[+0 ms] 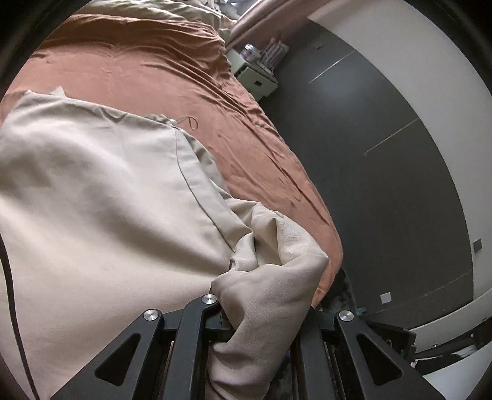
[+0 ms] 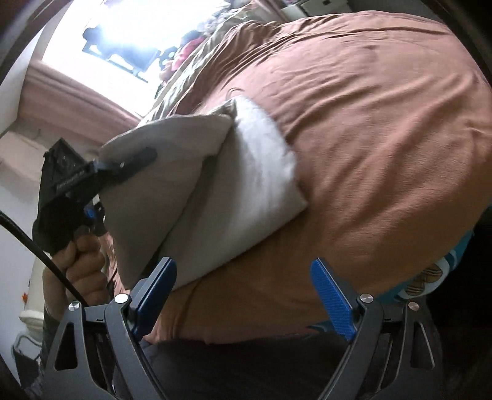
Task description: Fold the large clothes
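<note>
Left gripper [image 2: 135,160] fingers clamped on a bunched corner of the beige garment [image 1: 101,197]; garment lies on the bed [image 1: 160,77], partly lifted at that corner. Right gripper [image 2: 243,295] fingers spread wide w/ nothing between them, just beside garment edge, above bed.

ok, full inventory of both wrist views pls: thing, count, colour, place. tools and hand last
beige garment: 1, beige, partly folded on the bed, one bunched end in the left tool
bed cover: 1, rust-brown, wrinkled, under the garment
crumpled bedding: 1, pale beige, far end of the bed
bedside unit: 1, pale green-white, beside the bed, small items on top
wall panel: 1, dark grey, beside the bed
window: 1, bright, overexposed, beyond the bed
left tool: 1, black, shut on the garment
right tool: 1, dark frame with blue pads, open, nothing between them, over the bed cover
hand: 1, grips the left tool's handle
</note>
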Demonstrator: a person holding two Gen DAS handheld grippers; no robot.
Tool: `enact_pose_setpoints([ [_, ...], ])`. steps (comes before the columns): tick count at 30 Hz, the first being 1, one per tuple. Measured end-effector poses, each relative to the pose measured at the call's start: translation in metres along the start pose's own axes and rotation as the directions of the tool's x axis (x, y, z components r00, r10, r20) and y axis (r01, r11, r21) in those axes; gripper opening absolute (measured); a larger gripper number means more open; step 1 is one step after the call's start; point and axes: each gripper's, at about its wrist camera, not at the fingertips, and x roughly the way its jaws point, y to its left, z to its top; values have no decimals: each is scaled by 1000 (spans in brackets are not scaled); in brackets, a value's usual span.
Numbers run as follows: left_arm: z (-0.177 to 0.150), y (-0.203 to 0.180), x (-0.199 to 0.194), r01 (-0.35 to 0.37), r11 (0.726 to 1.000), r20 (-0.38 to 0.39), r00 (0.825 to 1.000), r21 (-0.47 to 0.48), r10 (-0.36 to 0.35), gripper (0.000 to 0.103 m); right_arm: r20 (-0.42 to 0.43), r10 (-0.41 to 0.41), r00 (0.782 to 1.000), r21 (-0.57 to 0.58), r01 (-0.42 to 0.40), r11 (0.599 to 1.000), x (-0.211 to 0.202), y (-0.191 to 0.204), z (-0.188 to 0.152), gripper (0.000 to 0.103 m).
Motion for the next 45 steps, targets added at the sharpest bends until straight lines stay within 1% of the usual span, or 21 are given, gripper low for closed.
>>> enact_pose_setpoints([
  [5,2,-9,18,24,1000,-20,1000,4,-24,10,34,-9,999,28,9,1000,-21,-4,-2,88],
  [8,6,-20,30,71,997,-17,997,23,-70,10,53,-11,999,40,9,999,-30,-8,-2,88],
  [10,3,-31,38,56,997,-40,998,60,-54,11,53,-7,999,49,5,999,-38,-8,-8,88],
  [12,-2,-40,51,7,994,-102,995,111,4,28,56,-8,998,61,5,998,-33,-10,-8,88],
  [13,-4,-39,57,19,993,-140,990,114,-3,48,62,-6,998,68,2,998,-33,-11,-8,88],
  [14,-6,-37,60,37,994,-171,985,105,-18,61,66,-2,998,74,-3,997,-33,-13,-8,88],
  [15,-6,-34,61,42,995,-187,982,95,-24,63,70,6,998,83,-12,997,-33,-15,-9,88],
  [16,-5,-30,57,28,996,-178,984,89,-12,64,69,18,997,89,-24,996,-32,-15,-9,88],
  [19,2,-18,36,9,997,-131,991,71,0,73,59,44,997,89,-49,995,-23,-14,-7,88],
  [21,8,-10,20,1,998,-97,995,63,5,74,46,58,997,69,-61,996,-13,-9,-4,88],
  [24,19,7,-10,-62,996,-53,996,66,65,74,10,61,998,44,-62,997,6,0,0,88],
  [28,22,39,-58,-149,988,3,989,49,149,74,-49,45,998,9,-45,999,33,10,2,88],
  [30,19,55,-79,-190,981,24,982,35,189,74,-69,7,998,-12,-8,1000,48,14,6,74],
  [32,17,74,-97,-231,973,39,972,15,230,74,-68,-60,996,-22,59,998,57,11,11,39],
  [35,10,101,-111,-292,956,39,955,-13,293,74,-40,-62,997,-40,60,997,59,10,21,21],
  [36,6,111,-114,-315,949,31,948,-23,316,74,-31,-65,997,-50,64,997,58,13,24,18],
  [38,0,127,-117,-343,938,5,939,-46,343,74,-11,-88,996,-79,87,993,57,21,31,15],
  [39,-4,134,-121,-348,936,-9,938,-60,348,74,-1,-103,995,-95,103,990,57,24,36,15],
  [41,-12,145,-116,-351,933,-43,936,-83,348,74,12,-121,993,-107,121,987,53,29,44,14],
  [43,-18,148,-109,-347,935,-68,937,-81,342,74,21,-128,992,-121,130,984,46,35,46,13],
  [45,-23,148,-103,-333,940,-85,941,-69,327,74,30,-140,990,-153,143,978,41,50,31,13],
])
